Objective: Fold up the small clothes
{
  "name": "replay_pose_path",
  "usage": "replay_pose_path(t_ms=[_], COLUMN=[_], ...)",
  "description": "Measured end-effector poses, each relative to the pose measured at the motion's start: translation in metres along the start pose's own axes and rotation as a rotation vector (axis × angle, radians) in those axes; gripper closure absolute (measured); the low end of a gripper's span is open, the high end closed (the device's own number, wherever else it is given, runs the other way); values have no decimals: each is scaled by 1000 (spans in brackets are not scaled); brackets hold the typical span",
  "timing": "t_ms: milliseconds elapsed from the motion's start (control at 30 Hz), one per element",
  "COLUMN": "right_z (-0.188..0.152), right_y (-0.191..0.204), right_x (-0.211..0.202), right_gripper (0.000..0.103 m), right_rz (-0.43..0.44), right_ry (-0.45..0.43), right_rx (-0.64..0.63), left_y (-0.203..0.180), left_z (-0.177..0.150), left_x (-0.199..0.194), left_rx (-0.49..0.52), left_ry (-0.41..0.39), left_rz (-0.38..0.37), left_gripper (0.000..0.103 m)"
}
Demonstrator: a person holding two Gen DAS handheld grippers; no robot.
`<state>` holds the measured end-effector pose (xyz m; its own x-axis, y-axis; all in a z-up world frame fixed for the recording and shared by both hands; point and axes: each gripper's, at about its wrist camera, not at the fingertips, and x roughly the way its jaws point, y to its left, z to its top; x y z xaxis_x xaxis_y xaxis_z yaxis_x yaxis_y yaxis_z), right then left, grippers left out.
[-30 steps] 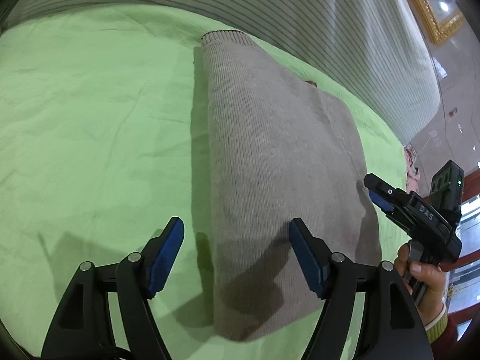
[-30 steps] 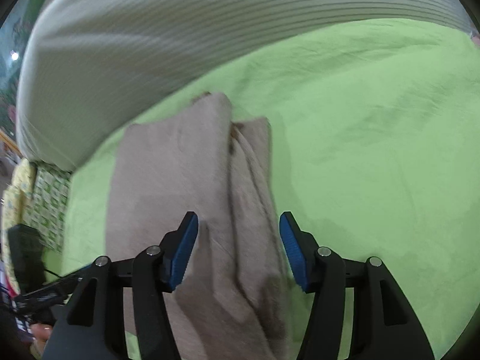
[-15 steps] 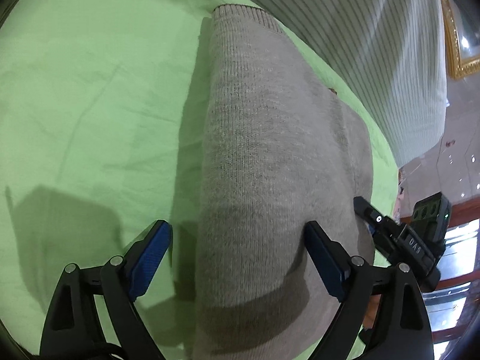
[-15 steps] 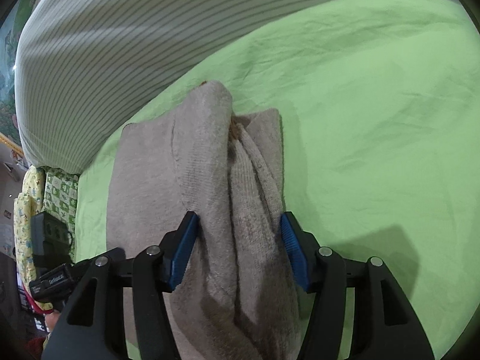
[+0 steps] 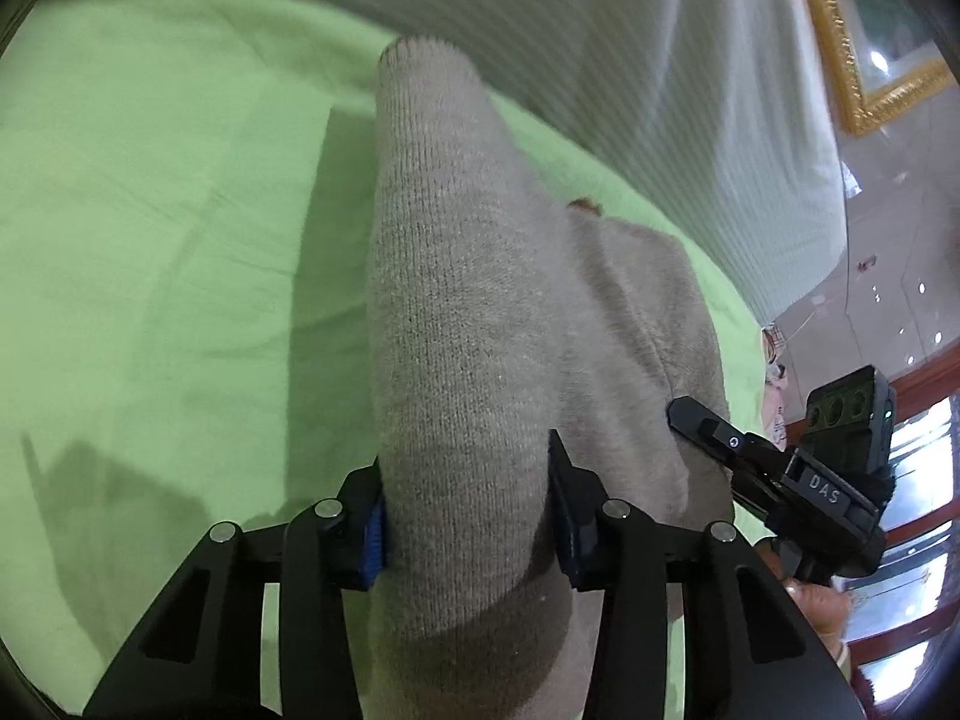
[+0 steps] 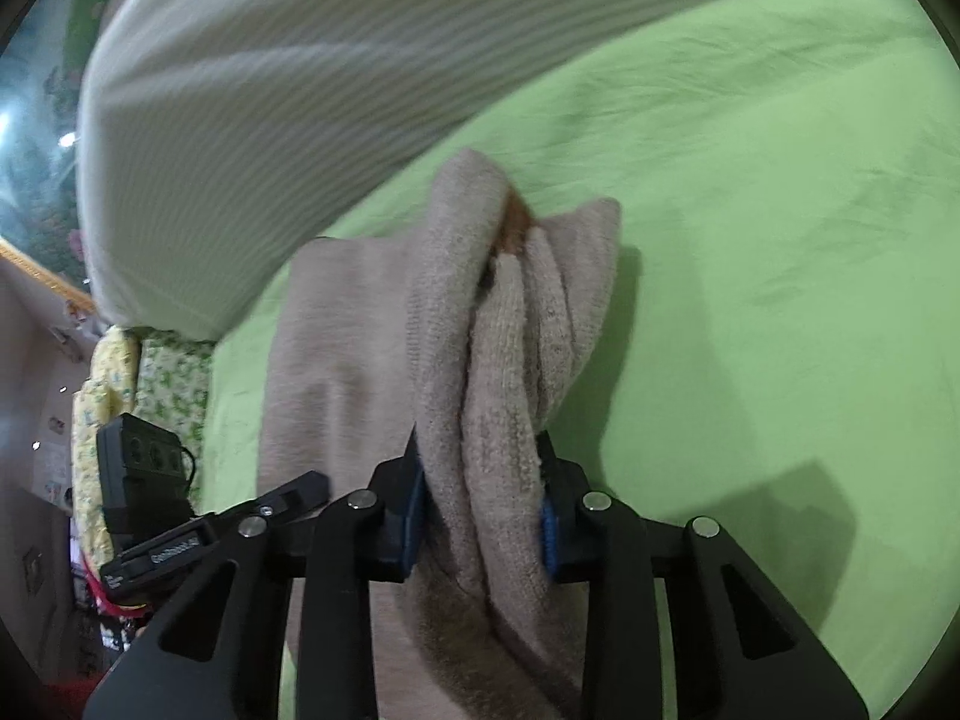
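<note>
Clearly soft, light, floppy knit: sweater [image 5: 480, 324] bunched between both closing claws, left claw [image 5: 465, 516] and right claw [image 6: 480, 510], best gripped through thick folded edges.

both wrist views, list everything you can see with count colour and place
knitted garment: one, beige-brown, partly folded on the sheet, bunched between both grippers
sheet: one, light green, covers the surface under the garment
striped bedding: one, white with thin grey stripes, along the far edge of the sheet
patterned cloth: one, yellow and green print, beside the sheet in the right wrist view
picture frame: one, gold, on the wall at top right of the left wrist view
left gripper: one, black with blue pads, jaws closing, pads pressing a thick fold of the garment
right gripper: one, black with blue pads, jaws closing, pads pressing the garment's bunched layers
hand: one, holding the right gripper's handle
</note>
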<state>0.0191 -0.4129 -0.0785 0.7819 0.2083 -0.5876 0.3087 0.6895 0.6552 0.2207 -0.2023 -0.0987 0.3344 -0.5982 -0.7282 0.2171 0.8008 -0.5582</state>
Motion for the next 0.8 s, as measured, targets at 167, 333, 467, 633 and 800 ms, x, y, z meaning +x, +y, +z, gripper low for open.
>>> replay_pose_path(t_ms=[167, 333, 467, 633, 800], right_z=[-30, -66, -82, -98, -107], right_y=[48, 90, 117, 138, 133], right_x=[1, 25, 49, 68, 75], right_gripper=[73, 73, 73, 73, 73], right_rz=[56, 146, 176, 188, 158], right_ry=[23, 72, 128, 182, 208], right_rx=[-78, -123, -158, -202, -190], left_y=[26, 61, 86, 115, 121], left_z=[-20, -44, -60, -81, -85], left_x=[-60, -114, -141, -164, -149], left_rx=[-42, -80, -102, -128, -150], left_ry=[-63, -115, -137, -150, -130], left_rz=[3, 43, 77, 94, 107], left_gripper=[60, 61, 61, 61, 61])
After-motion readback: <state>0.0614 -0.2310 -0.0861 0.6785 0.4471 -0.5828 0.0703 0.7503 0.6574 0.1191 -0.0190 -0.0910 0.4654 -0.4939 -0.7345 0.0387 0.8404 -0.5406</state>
